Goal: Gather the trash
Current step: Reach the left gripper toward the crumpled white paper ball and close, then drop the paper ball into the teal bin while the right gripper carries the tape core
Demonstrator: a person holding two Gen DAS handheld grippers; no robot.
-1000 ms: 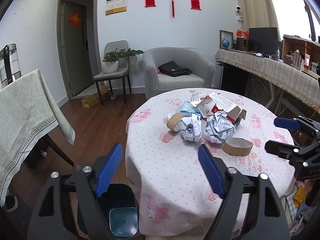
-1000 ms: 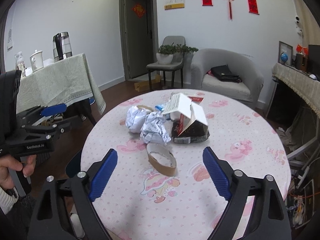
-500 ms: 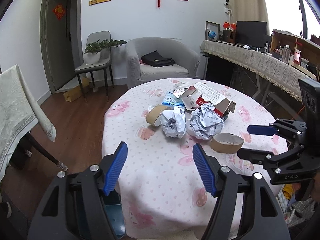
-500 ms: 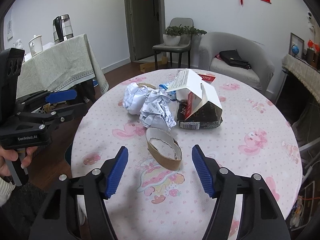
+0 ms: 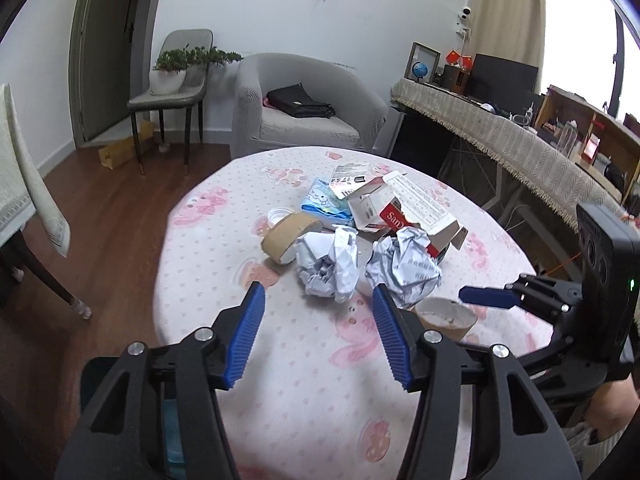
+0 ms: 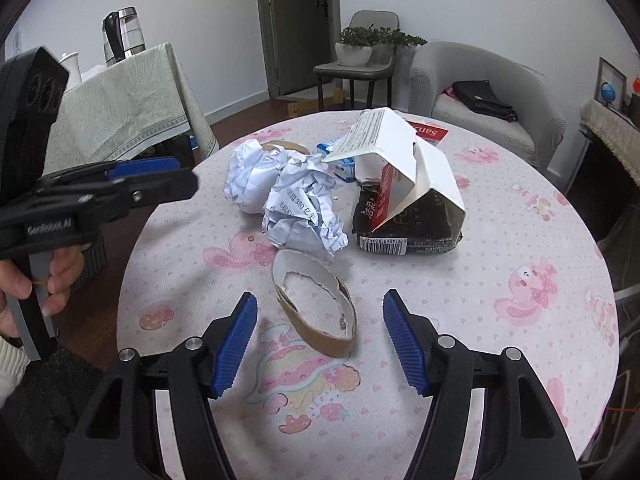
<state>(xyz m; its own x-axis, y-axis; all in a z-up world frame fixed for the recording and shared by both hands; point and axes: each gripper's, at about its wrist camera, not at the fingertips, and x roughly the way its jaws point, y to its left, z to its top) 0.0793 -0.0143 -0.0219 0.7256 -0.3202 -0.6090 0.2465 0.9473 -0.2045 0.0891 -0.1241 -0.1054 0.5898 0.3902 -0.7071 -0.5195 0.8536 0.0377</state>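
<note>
Round tabletop (image 5: 224, 248) under a pink-patterned cloth; trash is heaped toward its centre and far half, with bare cloth all round out to the rim.

Left hand-held gripper (image 5: 318, 300): jaws partly apart and closing, nothing between the pads, held over the near edge. Just beyond its tips lies a crumpled paper ball (image 5: 328, 268); a second paper ball (image 5: 404, 268) sits beside it toward the right edge. Behind them a brown tape roll (image 5: 288, 234) on its side, a torn white carton (image 5: 404, 212), and a blue packet (image 5: 324, 202) toward the far edge.

Right hand-held gripper (image 6: 316, 306): jaws about half apart, empty. A flattened cardboard ring (image 6: 316, 308) lies on the cloth between and just ahead of the pads, untouched by either. Beyond the ring: the paper balls, touching each other, and a black wrapper (image 6: 412, 224) under the carton.

A person's hand (image 6: 28, 284) is seen on the left tool's handle, off the left edge. A dark bin (image 5: 176, 432) is glimpsed below the near-left rim. Open wooden floor (image 5: 108, 220) is noted off the left edge; a covered counter (image 5: 500, 136) stands near the right edge.
</note>
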